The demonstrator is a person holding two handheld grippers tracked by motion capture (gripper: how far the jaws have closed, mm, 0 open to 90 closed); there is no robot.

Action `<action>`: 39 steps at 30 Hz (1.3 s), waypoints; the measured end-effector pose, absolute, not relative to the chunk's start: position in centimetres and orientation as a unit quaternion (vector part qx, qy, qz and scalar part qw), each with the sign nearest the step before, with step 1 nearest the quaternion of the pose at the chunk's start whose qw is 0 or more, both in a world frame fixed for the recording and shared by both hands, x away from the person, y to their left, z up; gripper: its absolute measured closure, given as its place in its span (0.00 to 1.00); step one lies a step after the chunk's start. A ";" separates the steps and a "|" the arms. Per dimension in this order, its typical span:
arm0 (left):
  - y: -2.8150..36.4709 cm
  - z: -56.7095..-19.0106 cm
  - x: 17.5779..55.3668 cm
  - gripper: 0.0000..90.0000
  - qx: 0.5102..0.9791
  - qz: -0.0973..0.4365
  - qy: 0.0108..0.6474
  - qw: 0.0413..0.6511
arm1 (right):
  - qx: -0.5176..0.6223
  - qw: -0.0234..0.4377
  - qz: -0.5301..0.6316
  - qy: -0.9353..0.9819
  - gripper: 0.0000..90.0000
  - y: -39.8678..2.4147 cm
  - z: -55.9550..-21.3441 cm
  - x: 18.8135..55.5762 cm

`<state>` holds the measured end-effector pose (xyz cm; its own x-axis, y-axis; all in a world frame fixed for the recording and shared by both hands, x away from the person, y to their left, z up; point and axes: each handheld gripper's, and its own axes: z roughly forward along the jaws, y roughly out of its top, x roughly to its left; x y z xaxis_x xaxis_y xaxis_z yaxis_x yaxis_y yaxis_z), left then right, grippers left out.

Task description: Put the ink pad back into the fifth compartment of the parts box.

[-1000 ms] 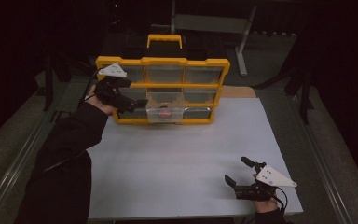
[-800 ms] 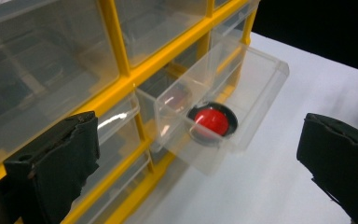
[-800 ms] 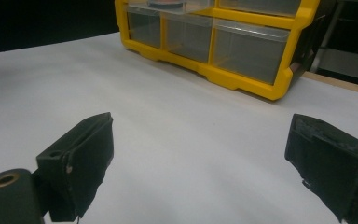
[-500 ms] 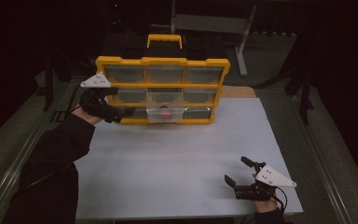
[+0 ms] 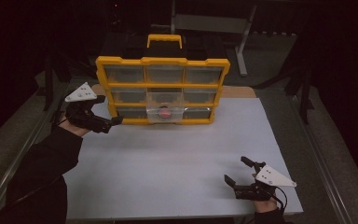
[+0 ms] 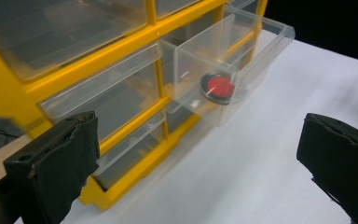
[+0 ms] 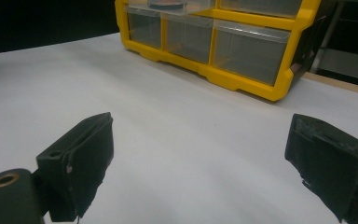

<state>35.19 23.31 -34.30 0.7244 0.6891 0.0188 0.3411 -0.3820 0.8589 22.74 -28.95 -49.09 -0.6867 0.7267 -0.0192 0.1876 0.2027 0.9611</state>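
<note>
A yellow drawer cabinet [image 5: 162, 91] stands upright at the far edge of the white table [image 5: 177, 158]. Its middle drawer [image 5: 164, 111] is pulled out and holds a red round object [image 5: 165, 113], resting on the drawer's floor. The left gripper [image 5: 103, 122] hangs just beside the cabinet's lower left corner, jaws spread wide and grasping nothing. The right gripper [image 5: 240, 172] sits low over the table's near right corner, well apart from the cabinet, jaws likewise spread and empty.
</note>
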 end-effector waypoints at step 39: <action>26.9 -41.5 26.7 0.00 0.777 0.183 0.323 0.508 | 0.307 0.246 0.546 0.740 0.09 -28.6 -49.1 22.7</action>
